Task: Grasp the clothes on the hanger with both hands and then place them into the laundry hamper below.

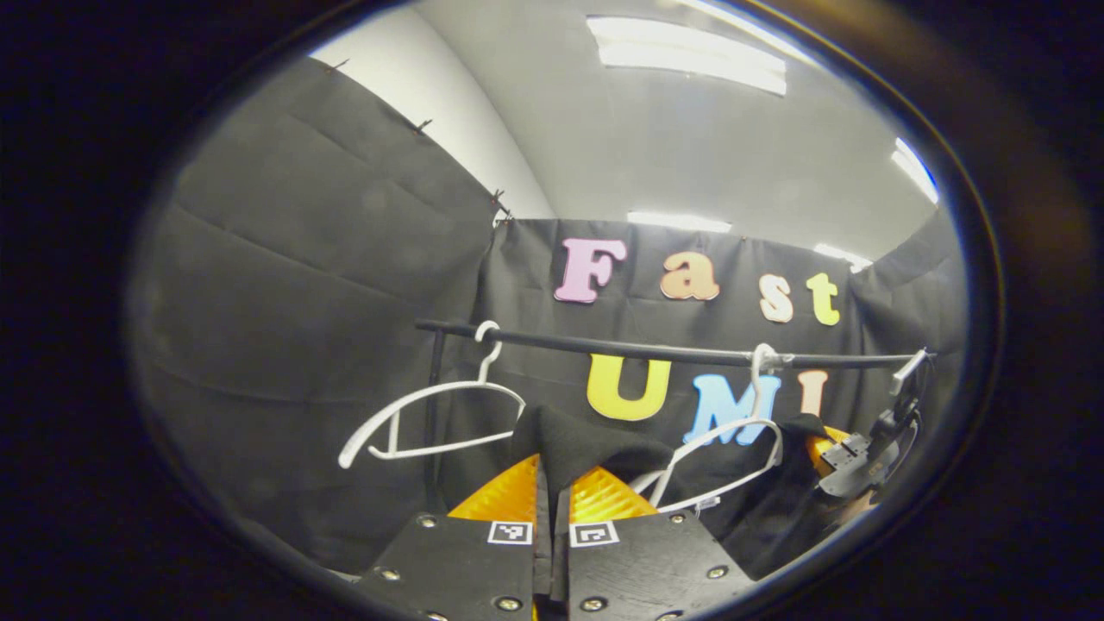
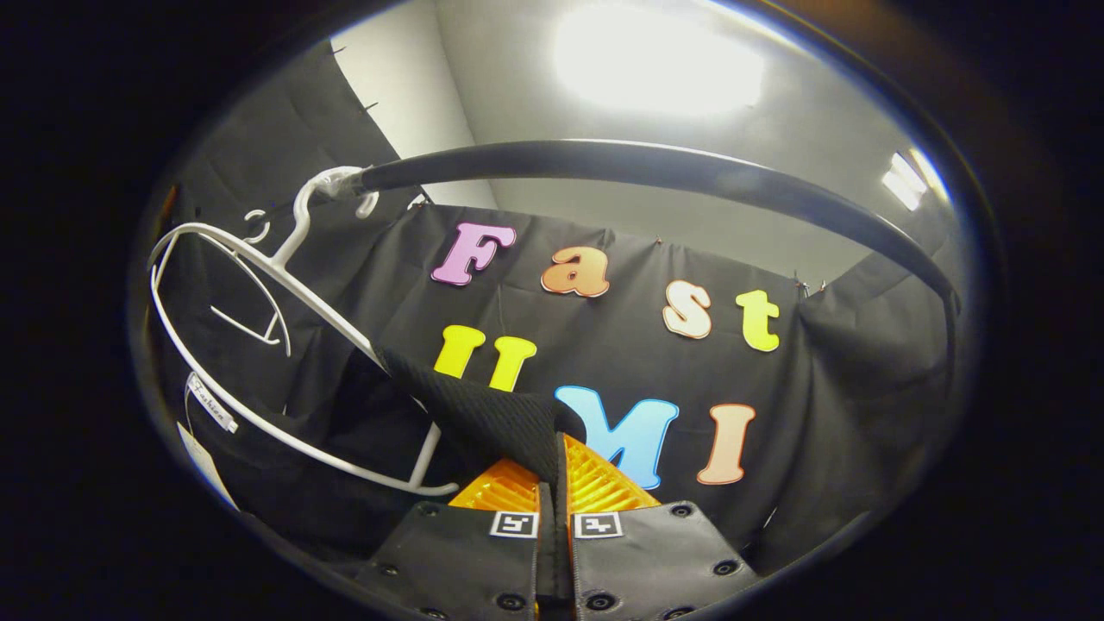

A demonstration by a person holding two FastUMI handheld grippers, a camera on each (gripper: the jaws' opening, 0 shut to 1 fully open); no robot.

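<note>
black garment (image 1: 595, 448) low centre, draped over the nearer white hanger (image 1: 733, 448), stretched left-right between both grippers | left gripper (image 1: 552, 496) clamped on its cloth | right gripper (image 2: 556, 474) pinching an edge too | left gripper view: two hangers on the rail (image 1: 655, 349), second hanger (image 1: 431, 418) bare, mid-left | right gripper view: tag (image 2: 211, 403) at left

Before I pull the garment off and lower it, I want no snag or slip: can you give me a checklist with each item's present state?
1. Left gripper shut on the black garment: ok.
2. Right gripper shut on the garment: ok.
3. Garment free of its white hanger: not ok, cloth still lies over one arm.
4. Hanger hooked on the rail: ok.
5. Empty hanger apart from the garment: ok.
6. Hamper below ready: cannot tell.
</note>
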